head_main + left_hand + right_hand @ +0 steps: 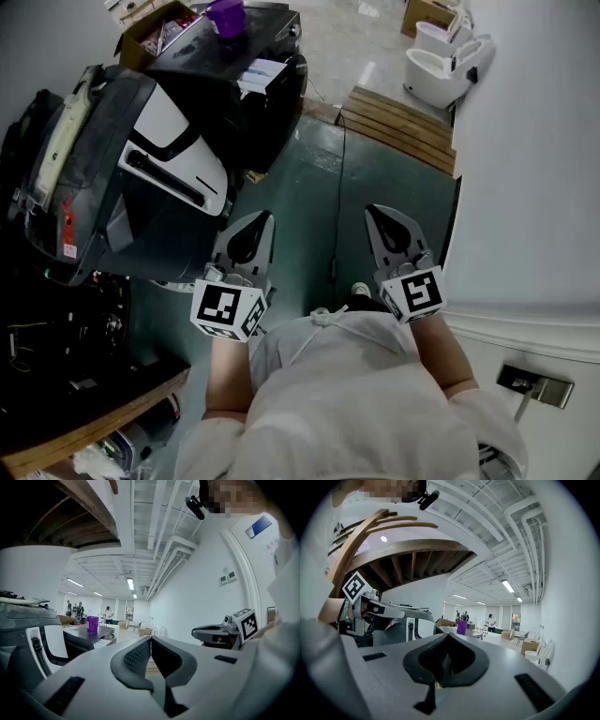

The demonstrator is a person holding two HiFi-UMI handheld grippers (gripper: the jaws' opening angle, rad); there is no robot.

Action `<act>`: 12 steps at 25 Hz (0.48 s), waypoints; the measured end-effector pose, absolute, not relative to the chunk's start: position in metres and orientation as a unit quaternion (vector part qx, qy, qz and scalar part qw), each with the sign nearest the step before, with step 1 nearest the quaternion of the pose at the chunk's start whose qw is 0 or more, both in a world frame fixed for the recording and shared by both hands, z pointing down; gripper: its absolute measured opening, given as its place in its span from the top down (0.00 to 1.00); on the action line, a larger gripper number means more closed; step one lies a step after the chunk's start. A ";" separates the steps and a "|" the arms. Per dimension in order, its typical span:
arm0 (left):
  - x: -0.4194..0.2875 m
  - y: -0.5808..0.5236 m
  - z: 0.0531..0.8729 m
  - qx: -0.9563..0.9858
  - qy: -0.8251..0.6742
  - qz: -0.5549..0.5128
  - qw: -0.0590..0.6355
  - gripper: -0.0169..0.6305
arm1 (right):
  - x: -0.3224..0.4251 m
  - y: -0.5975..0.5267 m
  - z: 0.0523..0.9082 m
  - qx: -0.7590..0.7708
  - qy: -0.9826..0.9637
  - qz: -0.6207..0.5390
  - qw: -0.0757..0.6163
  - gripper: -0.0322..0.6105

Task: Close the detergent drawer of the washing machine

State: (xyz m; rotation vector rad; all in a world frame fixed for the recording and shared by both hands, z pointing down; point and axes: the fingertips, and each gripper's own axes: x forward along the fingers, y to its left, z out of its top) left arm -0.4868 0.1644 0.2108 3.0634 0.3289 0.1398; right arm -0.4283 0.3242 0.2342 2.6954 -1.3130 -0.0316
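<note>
The washing machine (112,178) stands at the left of the head view, a dark body with a white front panel (173,141) and a dark handle bar (169,178). I cannot make out the detergent drawer itself. Both grippers are held close to the person's body, over the green floor and apart from the machine. My left gripper (255,225) is shut with nothing between its jaws; its pads meet in the left gripper view (151,644). My right gripper (386,220) is likewise shut and empty (446,641). The machine also shows at the left of both gripper views (28,634) (410,625).
Behind the machine a black table (253,56) carries a purple cup (226,16), with a cardboard box (150,28) beside it. A wooden pallet (398,122) and white ceramic fixtures (441,61) lie ahead. A white wall (534,187) runs along the right. A cable (339,187) crosses the floor.
</note>
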 end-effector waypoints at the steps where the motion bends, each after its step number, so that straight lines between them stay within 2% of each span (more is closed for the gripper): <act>1: -0.486 0.164 0.212 0.993 0.106 0.045 0.028 0.94 | -0.427 0.324 0.234 0.896 -0.438 -0.011 0.077 0.95; 12: -0.470 0.158 0.221 0.992 0.113 0.049 0.029 0.94 | -0.411 0.322 0.241 0.905 -0.420 0.001 0.075 0.95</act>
